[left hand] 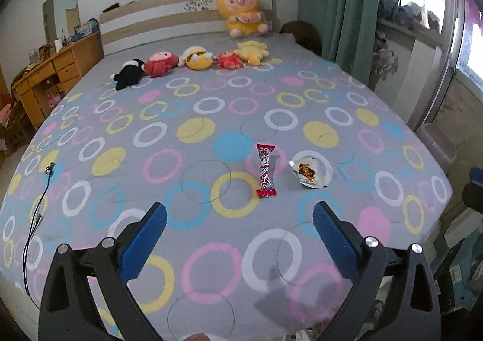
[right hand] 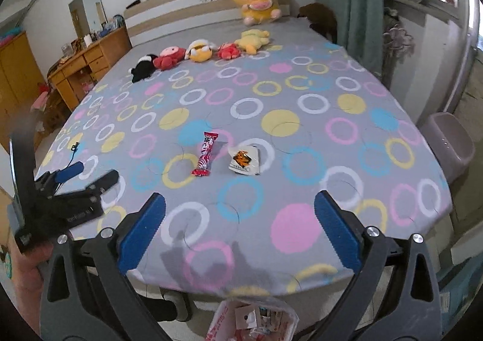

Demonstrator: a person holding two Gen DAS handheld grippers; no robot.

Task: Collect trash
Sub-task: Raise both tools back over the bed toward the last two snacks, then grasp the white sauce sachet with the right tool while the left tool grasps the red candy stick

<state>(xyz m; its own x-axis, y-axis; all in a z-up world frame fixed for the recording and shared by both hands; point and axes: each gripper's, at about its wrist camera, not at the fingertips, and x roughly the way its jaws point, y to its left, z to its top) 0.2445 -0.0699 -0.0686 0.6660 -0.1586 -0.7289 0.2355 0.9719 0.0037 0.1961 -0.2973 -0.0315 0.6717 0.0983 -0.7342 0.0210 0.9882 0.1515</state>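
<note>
Both the left gripper (left hand: 240, 221) and right gripper (right hand: 240, 214) hover with jaws apart and empty. The red candy wrapper (left hand: 265, 170) and white sachet (left hand: 308, 172) lie side by side on the bed (left hand: 187, 226). Best straddle the wrapper's narrow width, pressing lightly into the quilt.
</note>
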